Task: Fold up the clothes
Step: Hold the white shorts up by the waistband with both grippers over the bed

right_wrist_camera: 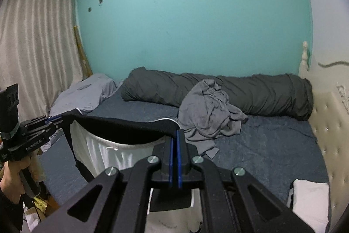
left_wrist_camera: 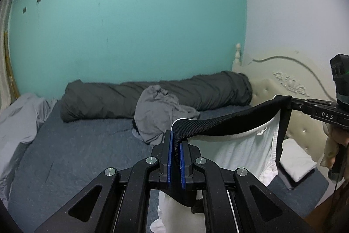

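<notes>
The white garment [left_wrist_camera: 240,150] with a black waistband [left_wrist_camera: 229,123] hangs in the air above the near edge of the bed [left_wrist_camera: 76,145], held up between the two grippers. Its waistband runs roughly level from one gripper to the other, sagging a little in the middle, so the long axis of the band lies side to side along the bed's near edge. The white cloth drops straight down from the band, its lower end hidden behind the gripper frames.

The left gripper [left_wrist_camera: 176,145] has its blue pads pinching one end of the black waistband, the fabric wedged between them. The right gripper [right_wrist_camera: 176,141] has its pads pressed together on the other end of the same band [right_wrist_camera: 130,128].

Farther back on the bed, a crumpled grey garment [right_wrist_camera: 209,110] lies near the middle of the mattress, touching a long dark rolled duvet [right_wrist_camera: 250,91] that runs along the far edge against the teal wall [right_wrist_camera: 185,14]. A pale sheet [right_wrist_camera: 82,93] is bunched at the far left corner. A folded white cloth [right_wrist_camera: 309,200] sits at the near right corner, beside the tufted cream headboard [right_wrist_camera: 327,128].
</notes>
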`<state>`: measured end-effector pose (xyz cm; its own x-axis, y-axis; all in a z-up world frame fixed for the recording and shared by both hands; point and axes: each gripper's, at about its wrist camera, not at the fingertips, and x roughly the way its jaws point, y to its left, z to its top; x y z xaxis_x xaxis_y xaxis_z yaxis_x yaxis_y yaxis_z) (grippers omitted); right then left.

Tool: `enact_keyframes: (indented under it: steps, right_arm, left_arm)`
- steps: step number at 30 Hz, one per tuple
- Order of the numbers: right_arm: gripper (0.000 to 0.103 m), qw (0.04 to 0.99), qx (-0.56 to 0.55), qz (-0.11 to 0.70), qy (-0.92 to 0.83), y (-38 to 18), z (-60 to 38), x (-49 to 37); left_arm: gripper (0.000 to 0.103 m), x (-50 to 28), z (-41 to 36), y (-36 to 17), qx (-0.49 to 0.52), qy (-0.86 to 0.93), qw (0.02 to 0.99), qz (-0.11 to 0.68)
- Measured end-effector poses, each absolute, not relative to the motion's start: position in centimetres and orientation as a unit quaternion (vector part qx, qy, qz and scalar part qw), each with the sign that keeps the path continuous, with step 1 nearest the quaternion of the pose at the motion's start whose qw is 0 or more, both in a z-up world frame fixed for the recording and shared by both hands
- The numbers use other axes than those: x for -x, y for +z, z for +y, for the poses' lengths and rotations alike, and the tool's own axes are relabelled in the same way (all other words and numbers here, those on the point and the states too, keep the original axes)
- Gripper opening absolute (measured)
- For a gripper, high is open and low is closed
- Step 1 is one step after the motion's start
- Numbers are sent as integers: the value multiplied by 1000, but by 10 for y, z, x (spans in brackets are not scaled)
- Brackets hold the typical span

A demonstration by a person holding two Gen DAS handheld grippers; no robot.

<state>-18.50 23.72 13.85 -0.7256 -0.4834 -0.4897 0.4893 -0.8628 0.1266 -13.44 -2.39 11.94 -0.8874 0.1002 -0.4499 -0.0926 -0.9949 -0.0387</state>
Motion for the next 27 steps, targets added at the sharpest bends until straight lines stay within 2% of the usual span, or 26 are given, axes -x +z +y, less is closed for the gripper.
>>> enact_keyframes:
  steps: [22,27]
  right_arm:
    - [2,196,-307,7,-931,0,212,438]
    - [2,180,-329,19,-927,-55,200,489]
  left_arm:
    - [6,399,-40,-27,332,941,14,-58]
    - [6,446,-46,-78,361,931,3,-57]
